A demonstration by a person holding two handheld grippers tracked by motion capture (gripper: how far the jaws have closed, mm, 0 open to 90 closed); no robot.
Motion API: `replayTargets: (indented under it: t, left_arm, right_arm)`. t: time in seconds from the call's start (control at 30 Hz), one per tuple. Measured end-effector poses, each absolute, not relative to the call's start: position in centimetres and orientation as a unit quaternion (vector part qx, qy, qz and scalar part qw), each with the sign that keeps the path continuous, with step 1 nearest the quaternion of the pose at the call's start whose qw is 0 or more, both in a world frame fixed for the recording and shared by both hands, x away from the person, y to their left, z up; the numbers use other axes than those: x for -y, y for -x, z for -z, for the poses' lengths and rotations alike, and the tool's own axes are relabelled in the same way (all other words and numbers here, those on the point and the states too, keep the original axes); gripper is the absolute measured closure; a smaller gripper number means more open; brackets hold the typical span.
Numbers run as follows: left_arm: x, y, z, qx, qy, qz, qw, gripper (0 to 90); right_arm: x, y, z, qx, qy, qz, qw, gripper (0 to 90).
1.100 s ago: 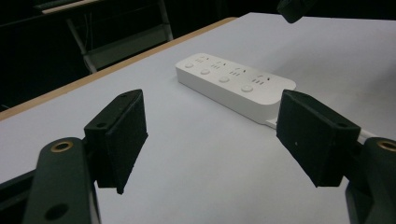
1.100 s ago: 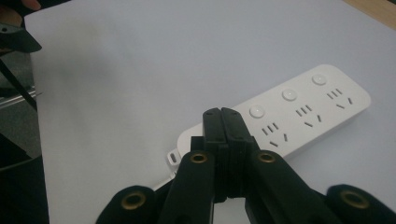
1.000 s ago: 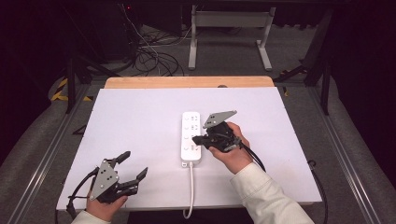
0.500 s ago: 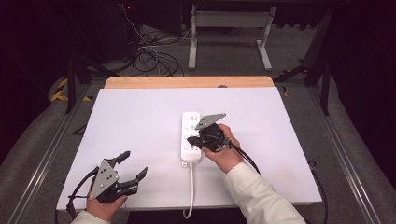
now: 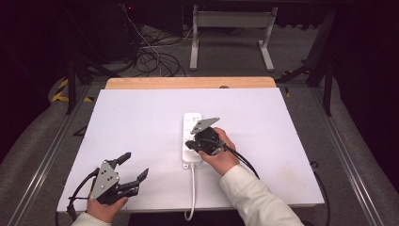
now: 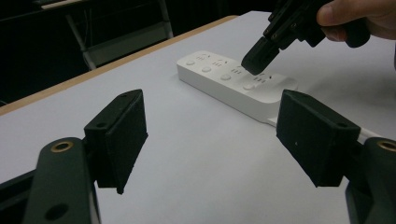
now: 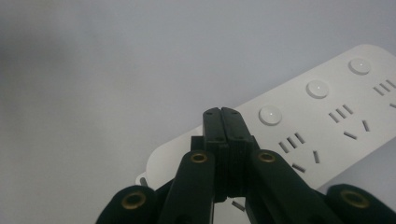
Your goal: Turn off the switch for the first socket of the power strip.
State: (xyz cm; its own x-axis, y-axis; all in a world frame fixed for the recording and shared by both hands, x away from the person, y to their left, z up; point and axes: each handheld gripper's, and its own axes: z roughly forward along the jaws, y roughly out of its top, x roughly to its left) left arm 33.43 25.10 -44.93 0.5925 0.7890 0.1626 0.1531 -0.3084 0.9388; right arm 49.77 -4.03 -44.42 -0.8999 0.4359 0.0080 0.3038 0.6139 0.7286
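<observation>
Since a second ago the right gripper [image 5: 192, 142] has come down and slid toward the cord end of the power strip [image 5: 190, 123]; the left gripper [image 5: 134, 170] has kept its place at the near left of the white table [image 5: 141, 117], and the strip has not shifted.

The power strip lies flat at the middle of the table, its long axis running away from the person, the cord [image 5: 192, 188] leaving its near end and trailing off the table's front edge. Its buttons and sockets face up.

The right gripper's jaws are pressed together with nothing between them, and their joined tips hang just above the strip's socket face near the cord end; whether they touch it cannot be told. In the right gripper view the row of round buttons [image 7: 270, 114] runs off ahead and to the right of the fingertips.

The left gripper's jaws stand wide apart and hold nothing; the strip lies well ahead of its fingers [image 6: 119, 135].
</observation>
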Motion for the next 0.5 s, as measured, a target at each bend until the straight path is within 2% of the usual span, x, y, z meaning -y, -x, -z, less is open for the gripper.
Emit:
replayTargets:
  t: [0.5]
  left_arm:
    - [-25.08,-33.43,44.97,-0.319,-0.743,-0.319,0.495,25.0]
  right_arm:
    - [3.32,-49.86,45.46,-0.897,-0.209,-0.378,0.092,90.0]
